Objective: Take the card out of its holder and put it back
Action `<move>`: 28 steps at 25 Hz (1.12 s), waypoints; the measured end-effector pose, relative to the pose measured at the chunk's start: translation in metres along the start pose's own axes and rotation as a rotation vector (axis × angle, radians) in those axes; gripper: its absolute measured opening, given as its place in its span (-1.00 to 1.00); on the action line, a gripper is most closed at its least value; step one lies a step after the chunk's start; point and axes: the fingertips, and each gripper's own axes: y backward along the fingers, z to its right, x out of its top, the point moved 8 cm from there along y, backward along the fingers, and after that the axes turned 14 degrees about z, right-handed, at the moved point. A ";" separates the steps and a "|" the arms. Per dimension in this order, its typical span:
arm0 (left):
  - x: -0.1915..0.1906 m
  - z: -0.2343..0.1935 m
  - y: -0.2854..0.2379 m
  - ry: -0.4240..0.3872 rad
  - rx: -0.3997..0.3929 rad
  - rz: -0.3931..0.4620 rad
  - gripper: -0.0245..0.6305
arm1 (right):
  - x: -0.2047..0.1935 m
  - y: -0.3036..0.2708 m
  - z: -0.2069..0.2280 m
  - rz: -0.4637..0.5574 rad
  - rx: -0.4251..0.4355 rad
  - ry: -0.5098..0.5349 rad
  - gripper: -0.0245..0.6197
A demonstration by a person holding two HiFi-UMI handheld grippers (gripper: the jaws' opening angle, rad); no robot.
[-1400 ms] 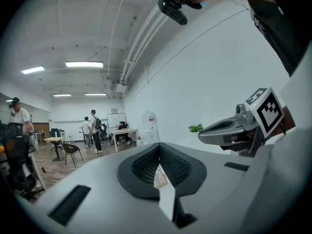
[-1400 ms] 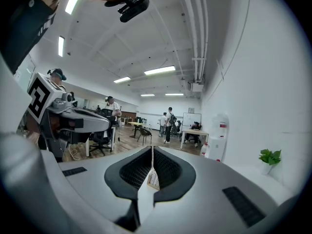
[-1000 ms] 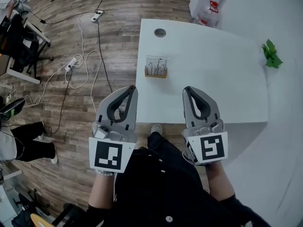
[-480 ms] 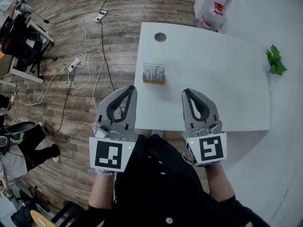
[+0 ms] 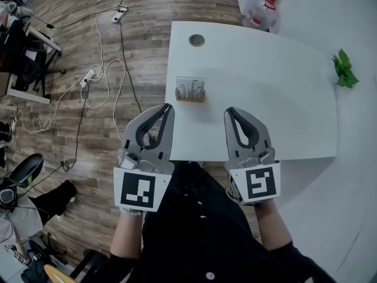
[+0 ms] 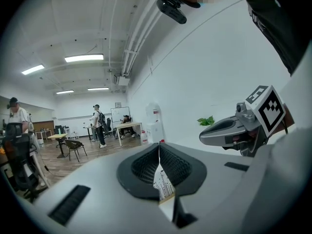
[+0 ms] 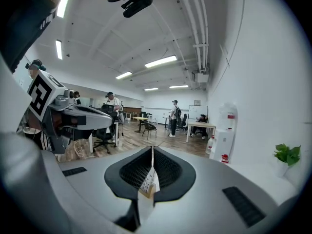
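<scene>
Your left gripper point(image 5: 168, 107): grey jaws pressed together, empty, by the white desk's point(image 5: 265, 87) left edge | printed white card point(image 5: 191, 88) upright in its small wooden-based holder point(image 5: 190, 99), ahead between both grippers, untouched | right gripper point(image 5: 228, 111): closed, empty | risk: the holder looks light and may tip or slide if you pull the card without bracing it; open the jaws first.

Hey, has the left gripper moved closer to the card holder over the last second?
Yes, slightly. In the head view the left gripper has edged forward and to the right, narrowing its gap to the card holder on the white table.
</scene>
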 end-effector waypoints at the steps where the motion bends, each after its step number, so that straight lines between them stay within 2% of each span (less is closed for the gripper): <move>1: -0.002 -0.002 -0.002 0.001 -0.006 -0.004 -0.88 | -0.002 -0.002 -0.001 -0.009 -0.003 -0.002 -0.78; 9: -0.030 -0.016 -0.019 0.029 -0.042 -0.039 -0.88 | -0.019 -0.024 -0.004 -0.056 -0.009 -0.016 -0.78; 13: -0.047 -0.025 -0.025 0.046 -0.051 -0.055 -0.88 | -0.031 -0.035 -0.004 -0.071 -0.040 -0.017 -0.78; 28: -0.112 -0.043 -0.053 0.070 -0.107 -0.105 -0.87 | -0.092 -0.074 -0.008 -0.141 -0.058 -0.078 -0.78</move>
